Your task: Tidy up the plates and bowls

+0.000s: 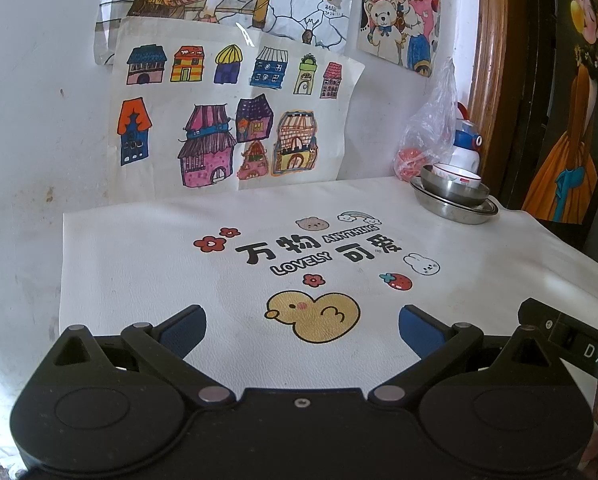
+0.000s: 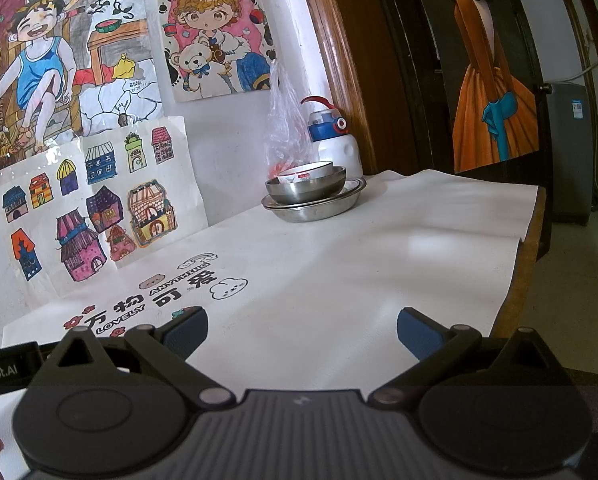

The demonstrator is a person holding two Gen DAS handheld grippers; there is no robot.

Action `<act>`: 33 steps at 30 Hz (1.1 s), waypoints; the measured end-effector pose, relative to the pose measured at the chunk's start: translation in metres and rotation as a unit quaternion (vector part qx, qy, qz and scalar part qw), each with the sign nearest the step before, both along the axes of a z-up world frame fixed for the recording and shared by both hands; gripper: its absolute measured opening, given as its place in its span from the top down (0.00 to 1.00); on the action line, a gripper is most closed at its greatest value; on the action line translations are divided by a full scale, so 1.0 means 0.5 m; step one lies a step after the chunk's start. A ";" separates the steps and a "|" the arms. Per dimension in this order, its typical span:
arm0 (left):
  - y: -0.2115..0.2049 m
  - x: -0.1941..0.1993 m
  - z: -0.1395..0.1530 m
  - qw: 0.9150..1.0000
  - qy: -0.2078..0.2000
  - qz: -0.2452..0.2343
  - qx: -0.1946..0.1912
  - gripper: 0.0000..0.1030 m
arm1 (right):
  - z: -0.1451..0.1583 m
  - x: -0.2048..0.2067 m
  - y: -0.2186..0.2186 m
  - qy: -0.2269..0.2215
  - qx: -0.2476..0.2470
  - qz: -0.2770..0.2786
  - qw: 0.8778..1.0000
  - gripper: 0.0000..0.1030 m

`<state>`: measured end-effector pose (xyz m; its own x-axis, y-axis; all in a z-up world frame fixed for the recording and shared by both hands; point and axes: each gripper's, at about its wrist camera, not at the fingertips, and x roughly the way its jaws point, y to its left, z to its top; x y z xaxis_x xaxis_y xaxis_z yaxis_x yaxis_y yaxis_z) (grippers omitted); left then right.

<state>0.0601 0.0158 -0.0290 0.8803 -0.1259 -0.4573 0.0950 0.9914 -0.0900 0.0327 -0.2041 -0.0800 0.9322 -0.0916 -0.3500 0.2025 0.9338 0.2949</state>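
Observation:
A stack of dishes stands at the table's far right corner: a steel plate (image 1: 455,213) at the bottom, a steel bowl (image 1: 453,192) in it, and a white ceramic bowl (image 1: 457,174) on top. The right wrist view shows the same plate (image 2: 315,207), steel bowl (image 2: 305,189) and white bowl (image 2: 307,172). My left gripper (image 1: 302,326) is open and empty above the duck print, well short of the stack. My right gripper (image 2: 302,330) is open and empty over the white mat, also well short of the stack.
A white printed mat (image 1: 219,280) covers the table. A plastic bag (image 1: 429,132) and a white-and-blue bottle (image 1: 467,144) stand behind the stack against the wall. The table's right edge (image 2: 527,256) drops off beside a wooden door frame (image 2: 339,60). Drawings hang on the wall.

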 end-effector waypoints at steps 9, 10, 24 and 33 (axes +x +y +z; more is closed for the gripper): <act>-0.002 0.006 -0.007 1.000 0.021 0.000 0.001 0.01 | -0.001 0.000 0.000 0.001 -0.002 0.000 1.000 0.00; -0.003 0.005 -0.007 1.000 0.020 0.001 0.004 0.01 | -0.001 0.000 0.000 0.000 -0.002 0.000 1.000 0.00; -0.006 0.006 -0.002 1.000 0.016 0.001 0.010 0.01 | -0.001 0.001 -0.001 0.001 -0.004 0.000 1.000 0.00; -0.005 0.008 -0.004 1.000 0.019 0.001 0.009 0.01 | -0.001 0.001 -0.002 0.002 -0.004 0.000 1.000 0.00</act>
<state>0.0640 0.0133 -0.0309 0.8628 -0.1147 -0.4924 0.0892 0.9932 -0.0751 0.0333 -0.2050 -0.0804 0.9312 -0.0943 -0.3521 0.2032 0.9362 0.2867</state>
